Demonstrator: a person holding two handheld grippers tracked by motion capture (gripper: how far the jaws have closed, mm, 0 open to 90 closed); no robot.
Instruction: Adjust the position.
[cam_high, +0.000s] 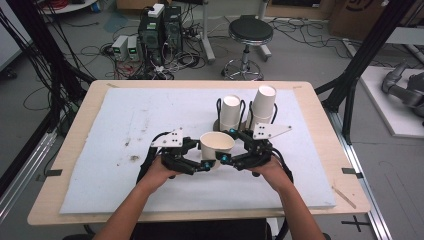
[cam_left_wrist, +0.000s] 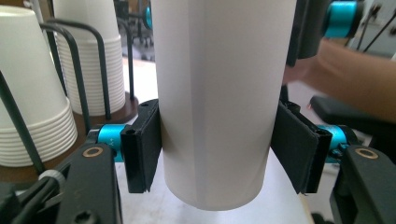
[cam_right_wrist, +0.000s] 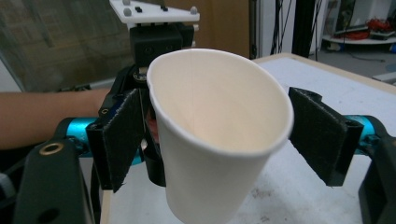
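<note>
Two grippers meet over the middle of the white mat (cam_high: 125, 125) on my table (cam_high: 75, 210), and between them sits one paper cup (cam_high: 217, 144), upright with its mouth open to the ceiling. My left gripper (cam_high: 206, 164) has its jaws pressed against the cup's lower wall; in the left gripper view the black pads (cam_left_wrist: 144, 149) bear flat on both sides of the cup (cam_left_wrist: 217, 102), whose base hangs clear above the mat. My right gripper (cam_high: 227, 150) comes in from the other side, and its jaws stand spread: in the right gripper view the cup (cam_right_wrist: 219, 140) leans between the two pads (cam_right_wrist: 322, 135), with a visible gap on the one side and the other pad just beside the wall; I cannot tell whether that one touches. So the hold belongs to the left gripper alone, as far as I can see. Behind the cup, toward the far edge of the table, two stacks of upside-down cups (cam_high: 231, 112) stand in a wire rack (cam_high: 218, 107) on a dark round base, the right stack (cam_high: 263, 102) taller than the left. In the left gripper view the same stacks (cam_left_wrist: 35, 93) stand near the held cup, well apart from it. Both of my hands (cam_high: 162, 170) rest low at the near side of the mat.
</note>
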